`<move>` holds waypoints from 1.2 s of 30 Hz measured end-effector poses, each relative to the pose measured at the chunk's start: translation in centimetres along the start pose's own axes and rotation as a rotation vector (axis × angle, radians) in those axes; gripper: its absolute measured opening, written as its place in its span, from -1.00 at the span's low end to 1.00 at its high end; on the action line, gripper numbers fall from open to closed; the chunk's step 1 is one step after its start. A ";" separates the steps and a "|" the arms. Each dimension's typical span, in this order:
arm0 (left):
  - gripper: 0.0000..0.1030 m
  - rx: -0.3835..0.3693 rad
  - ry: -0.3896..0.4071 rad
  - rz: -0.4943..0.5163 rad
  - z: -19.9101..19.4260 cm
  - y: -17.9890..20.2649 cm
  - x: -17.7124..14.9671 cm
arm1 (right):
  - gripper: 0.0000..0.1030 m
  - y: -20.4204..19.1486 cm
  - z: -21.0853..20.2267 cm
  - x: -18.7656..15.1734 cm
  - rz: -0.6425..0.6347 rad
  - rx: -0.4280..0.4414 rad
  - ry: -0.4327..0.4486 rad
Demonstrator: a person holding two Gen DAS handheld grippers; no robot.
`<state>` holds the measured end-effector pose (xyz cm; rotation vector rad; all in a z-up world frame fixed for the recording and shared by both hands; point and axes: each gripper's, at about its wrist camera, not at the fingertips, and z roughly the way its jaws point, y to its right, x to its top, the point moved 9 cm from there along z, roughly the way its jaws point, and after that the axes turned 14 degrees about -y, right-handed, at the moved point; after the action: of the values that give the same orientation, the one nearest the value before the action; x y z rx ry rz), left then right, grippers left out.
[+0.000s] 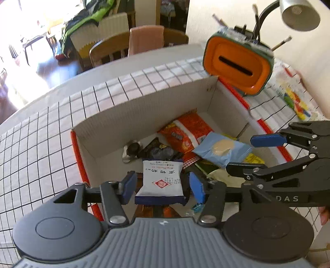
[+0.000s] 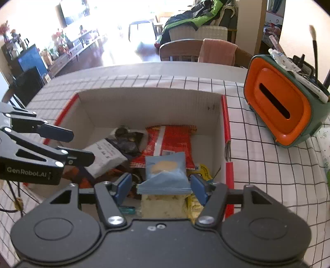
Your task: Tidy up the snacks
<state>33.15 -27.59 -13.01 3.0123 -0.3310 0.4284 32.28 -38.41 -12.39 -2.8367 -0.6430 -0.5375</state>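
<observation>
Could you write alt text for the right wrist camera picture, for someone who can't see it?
A light blue snack packet sits between the right gripper's open jaws, above an open cardboard box of snacks on a checked tablecloth. The left gripper reaches in from the left.

From my remote station, the window area (image 2: 132,26) at upper centre is overexposed. The lamp (image 1: 299,14) is cut off at upper right. Small wrappers (image 2: 127,209) beneath my gripper housing are partly hidden.
</observation>
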 end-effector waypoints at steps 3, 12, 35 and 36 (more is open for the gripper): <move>0.20 -0.003 0.039 0.000 -1.3 0.1 -0.3 | 0.22 -0.4 -1.3 -0.3 0.000 0.019 0.024; 0.55 0.004 0.198 0.003 -5.7 0.3 -1.5 | 0.63 -1.8 -5.6 -1.1 0.018 0.059 0.145; 1.00 -0.046 0.352 -0.046 -11.2 0.6 -7.0 | 0.99 -4.0 -10.7 -4.6 0.052 0.045 0.325; 1.00 -0.038 0.345 -0.052 -11.1 0.6 -7.1 | 0.99 -4.0 -11.0 -4.8 0.058 0.046 0.331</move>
<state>23.39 -25.51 -4.38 2.8291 -0.2298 0.9075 23.08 -39.42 -3.74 -2.6260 -0.5011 -0.9407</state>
